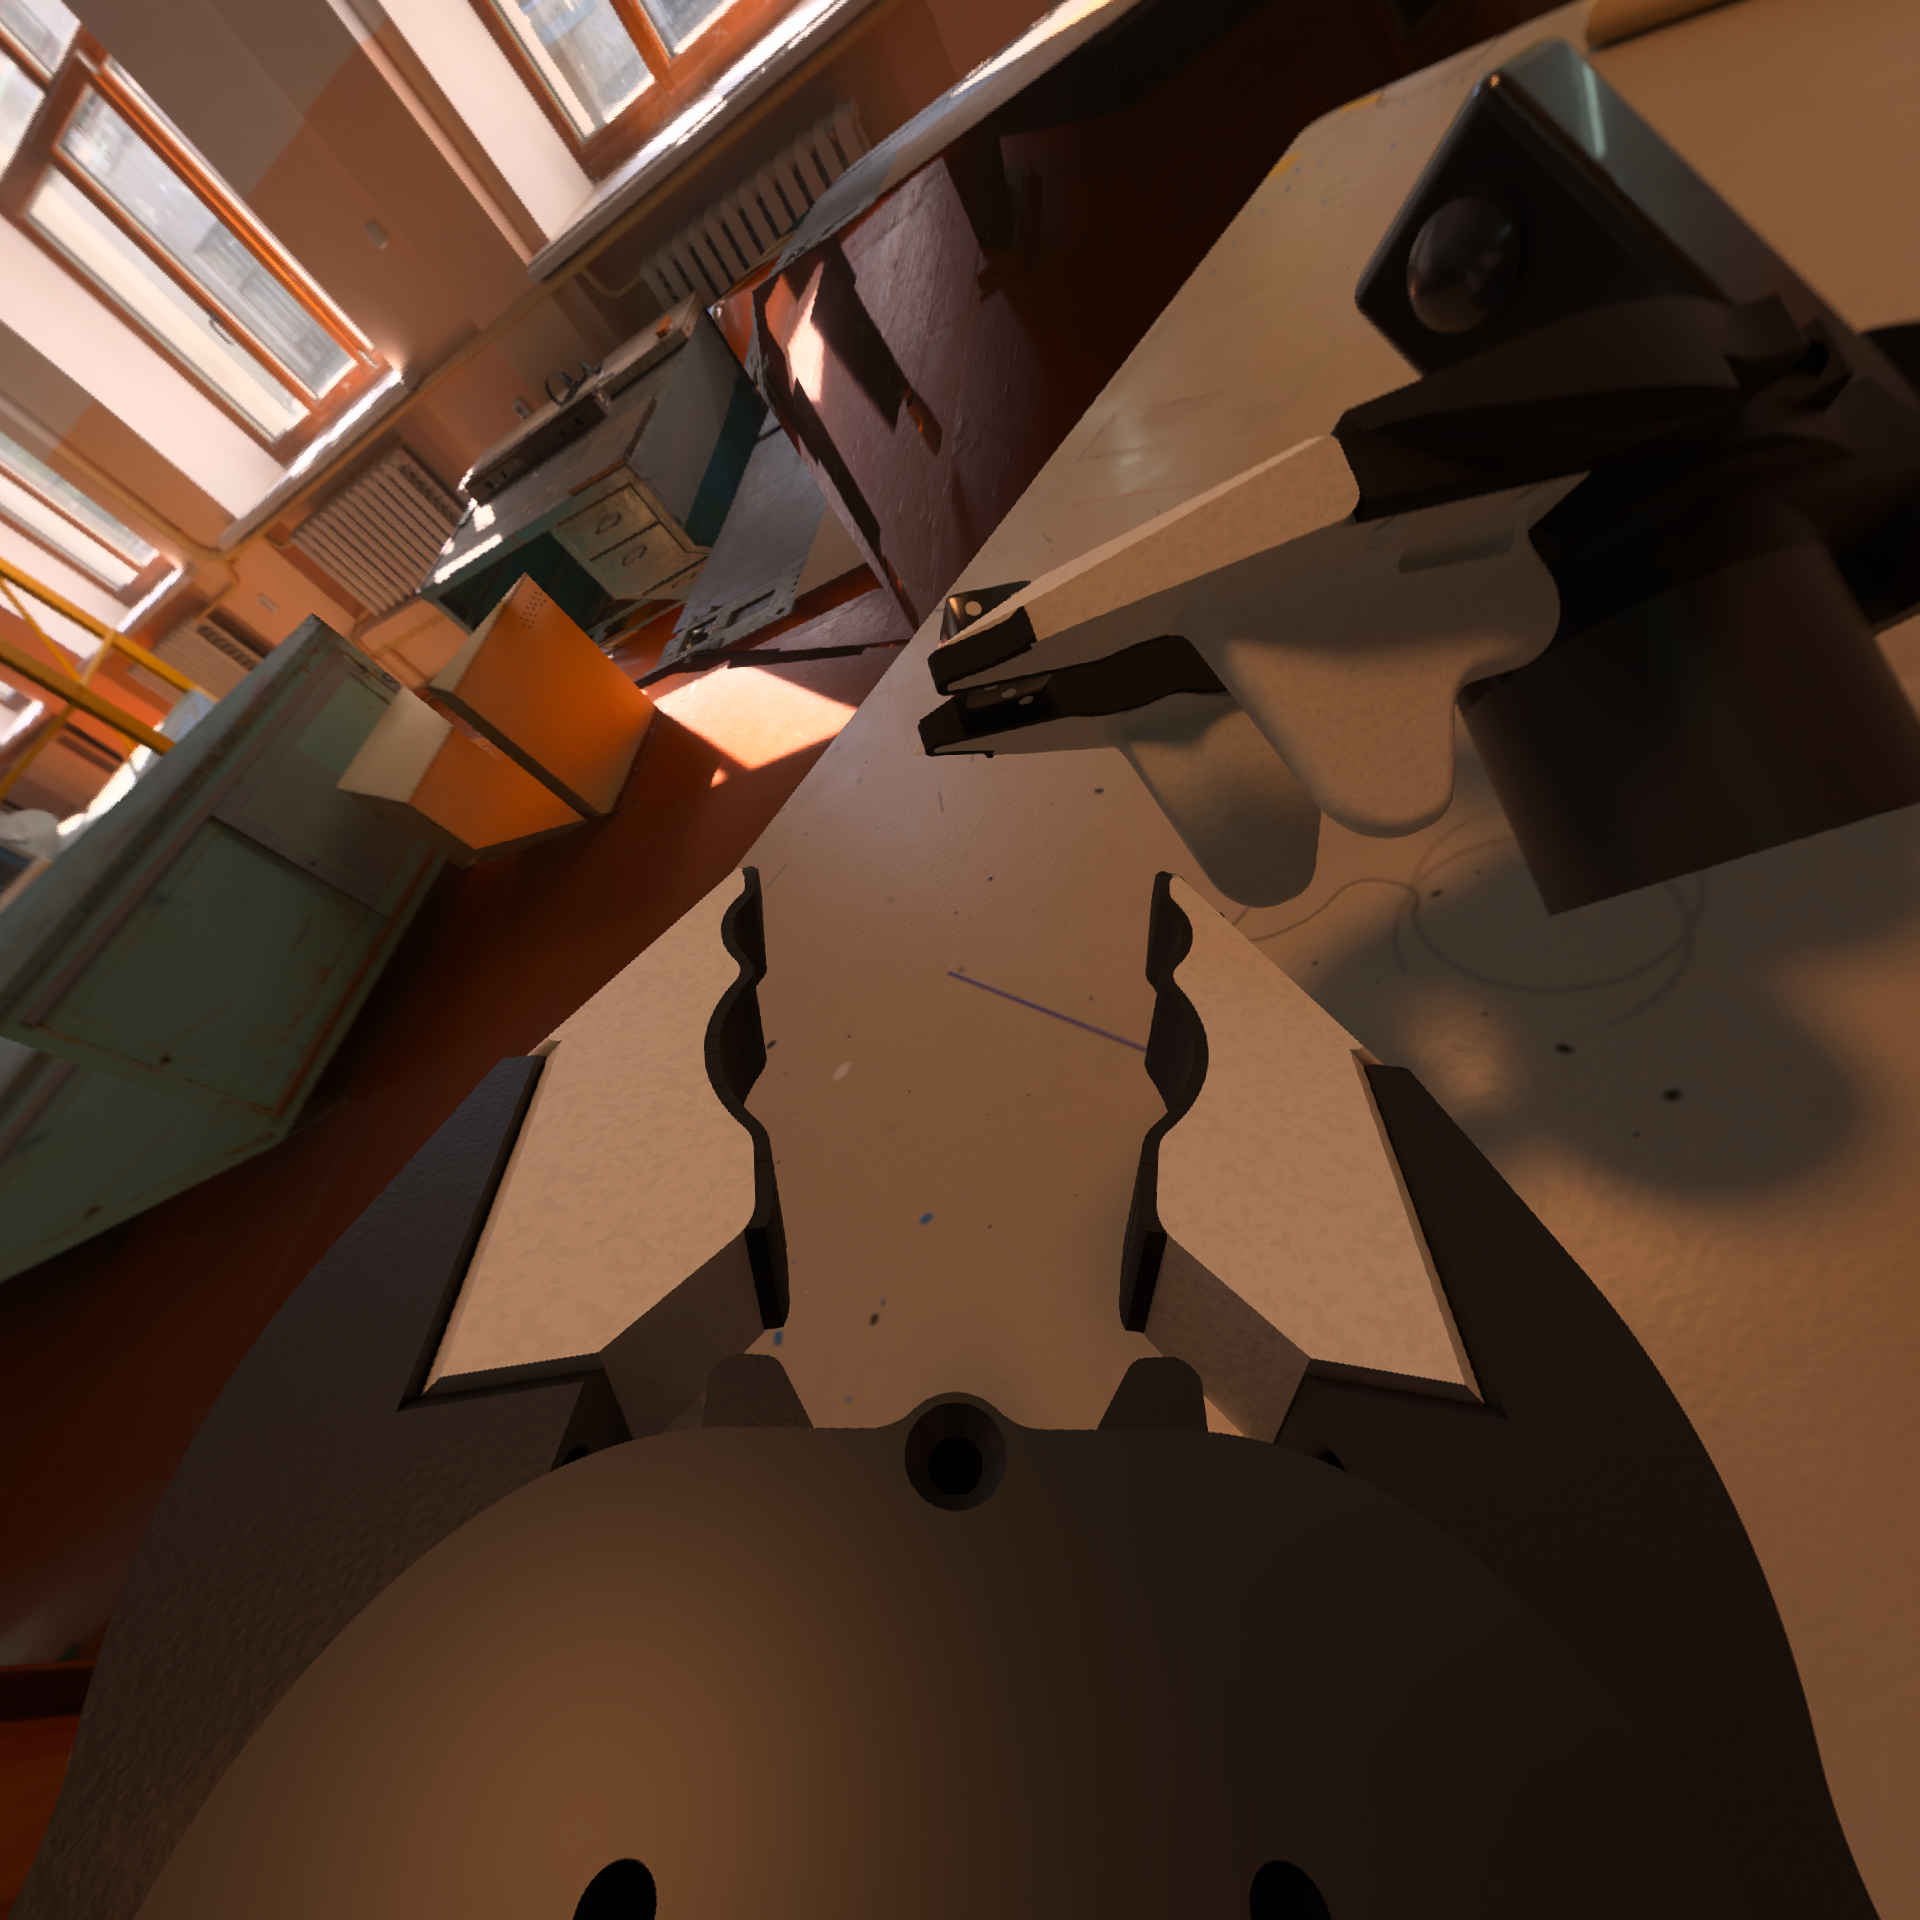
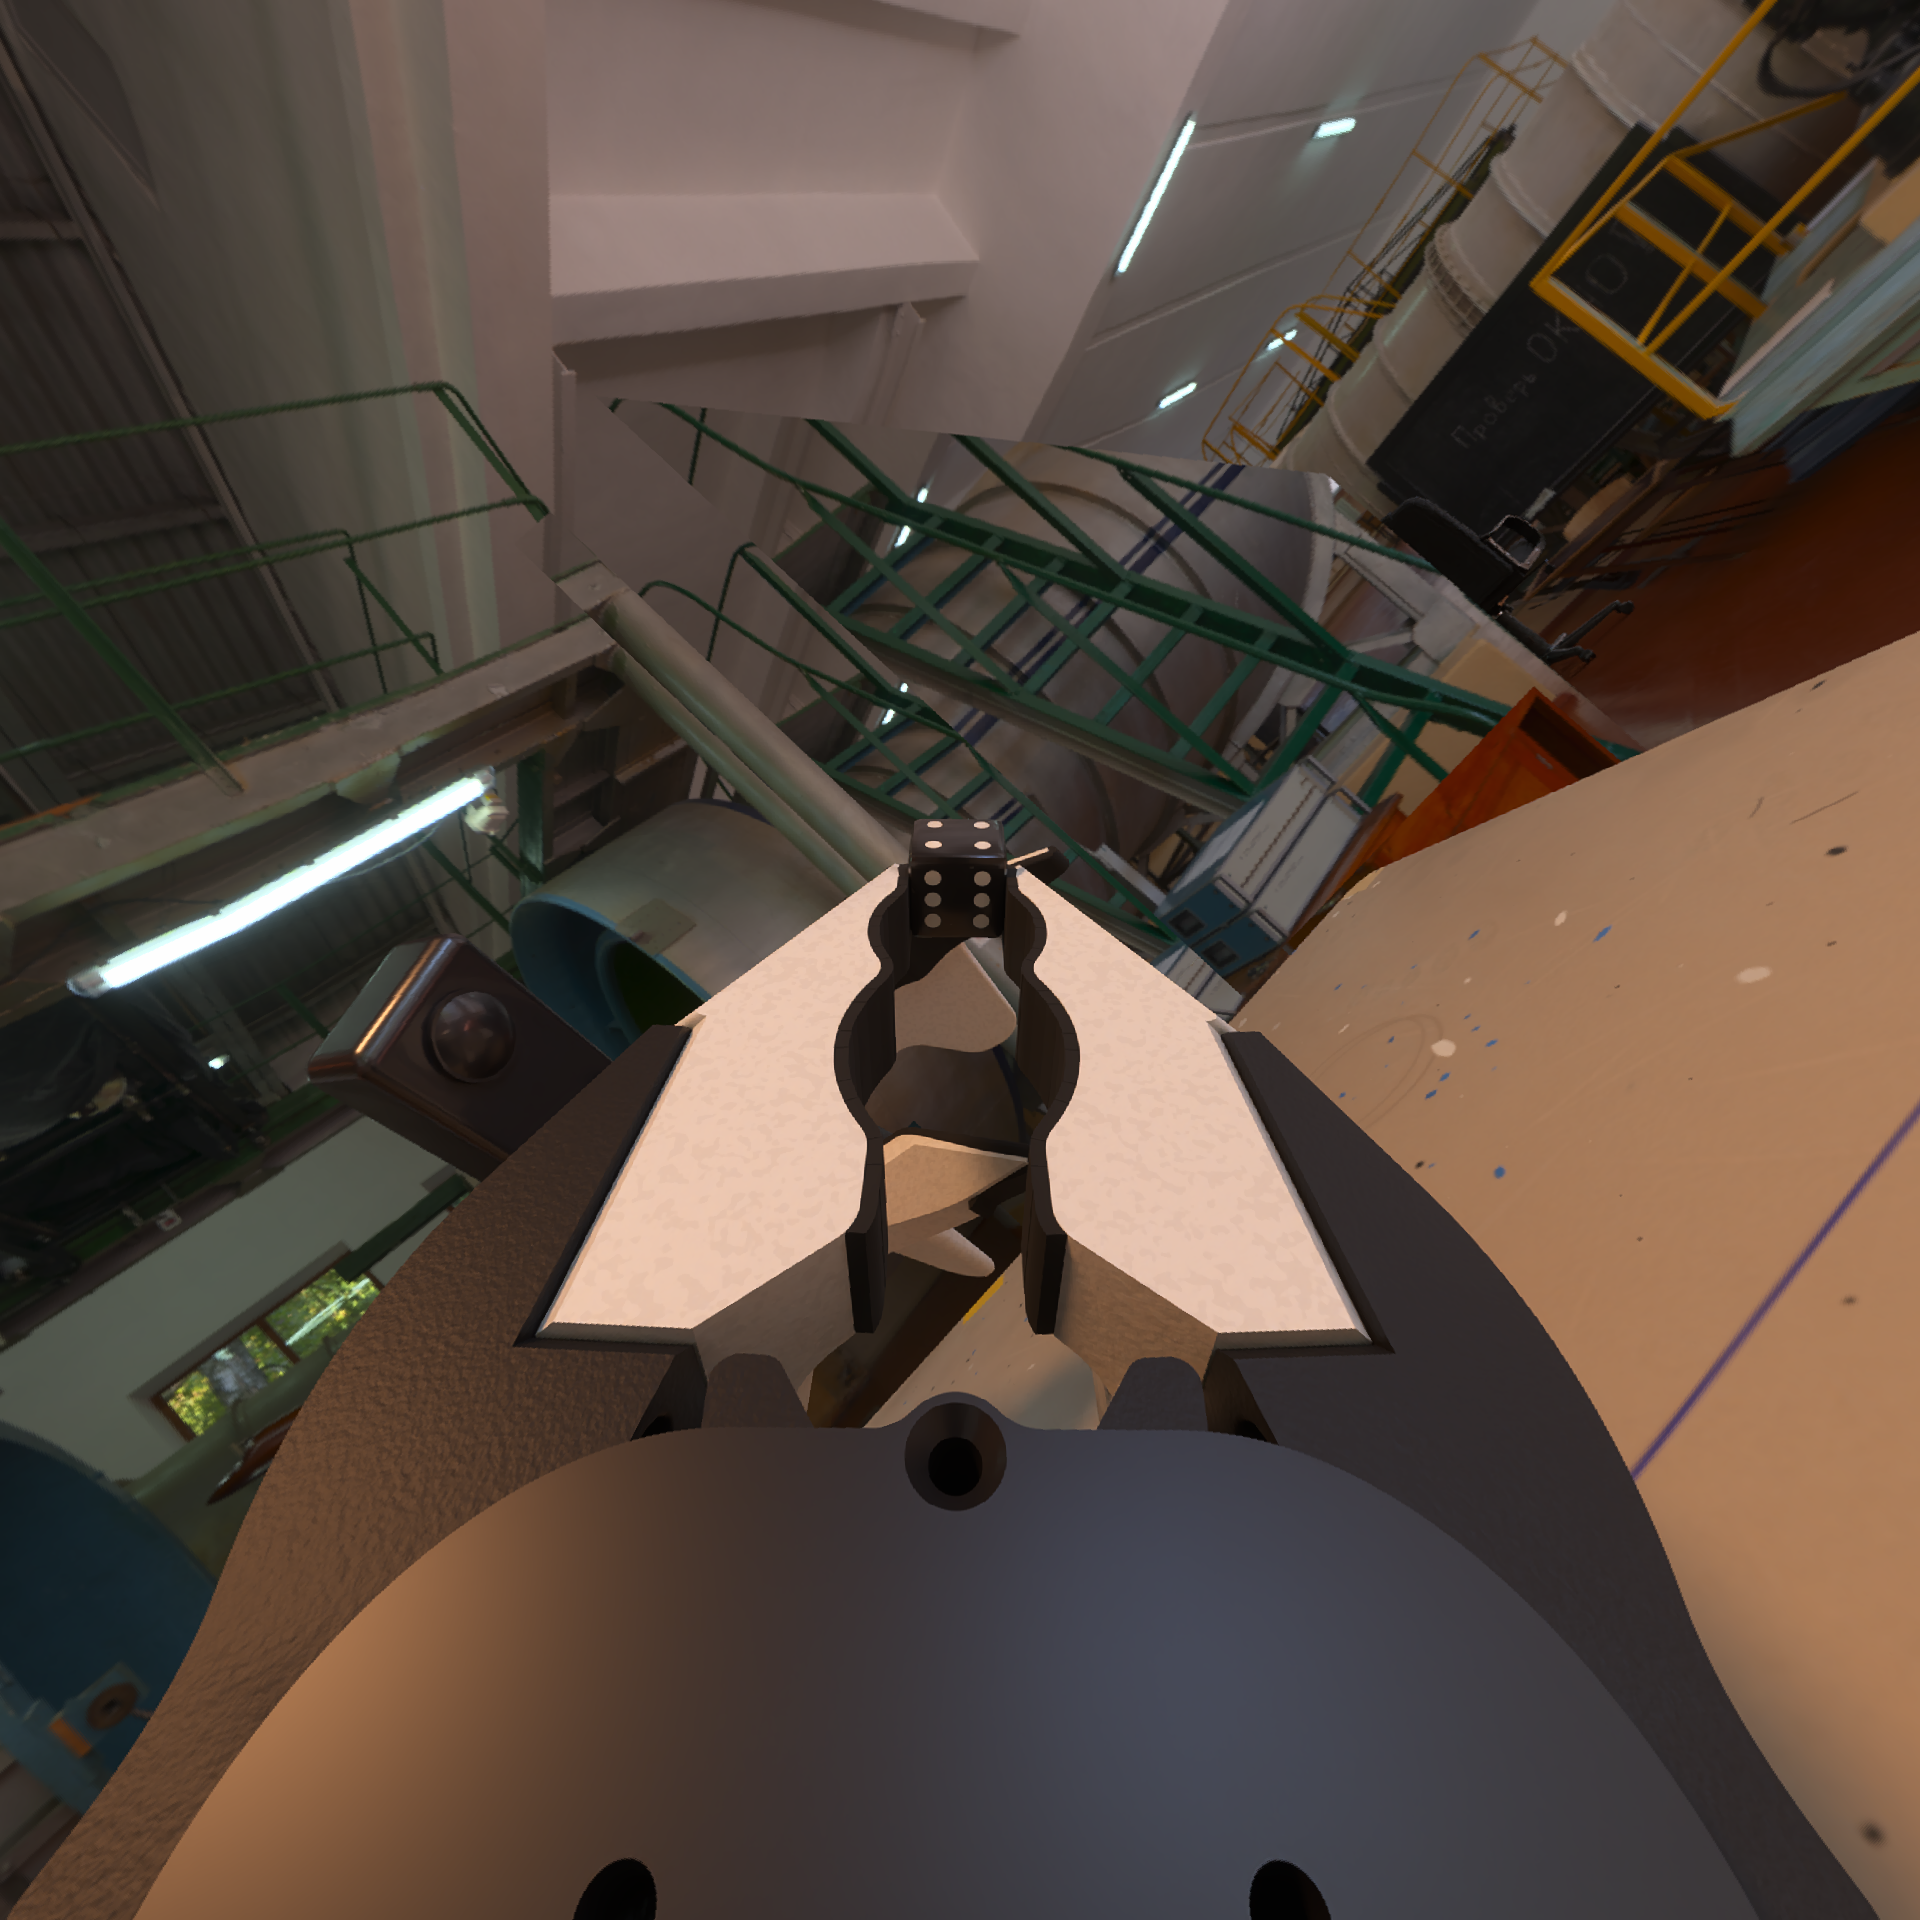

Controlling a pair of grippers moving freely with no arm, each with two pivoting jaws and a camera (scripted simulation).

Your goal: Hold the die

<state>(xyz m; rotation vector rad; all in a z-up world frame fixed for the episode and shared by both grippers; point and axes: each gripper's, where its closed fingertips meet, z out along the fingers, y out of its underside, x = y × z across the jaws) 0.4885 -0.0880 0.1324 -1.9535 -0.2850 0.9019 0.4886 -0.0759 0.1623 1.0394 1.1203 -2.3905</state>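
Observation:
A small black die [image 2: 956,883] with white pips sits clamped between the tips of my right gripper [image 2: 957,871], which is shut on it and holds it up off the tan table [image 2: 1558,1039]. In the left wrist view the right gripper [image 1: 940,691] reaches in from the upper right, near the table's edge, with the die [image 1: 975,606] showing at its dark tips. My left gripper [image 1: 956,878] is open and empty, low over the table [image 1: 935,1143], a short way from the die. The left gripper's body [image 2: 457,1039] shows behind the right fingers.
The table's edge [image 1: 831,748] runs diagonally just left of both grippers, with red-brown floor below it. A thin blue line [image 1: 1039,1003] and paint specks mark the tabletop. Green cabinets [image 1: 208,935] and an orange box [image 1: 520,717] stand far off on the floor.

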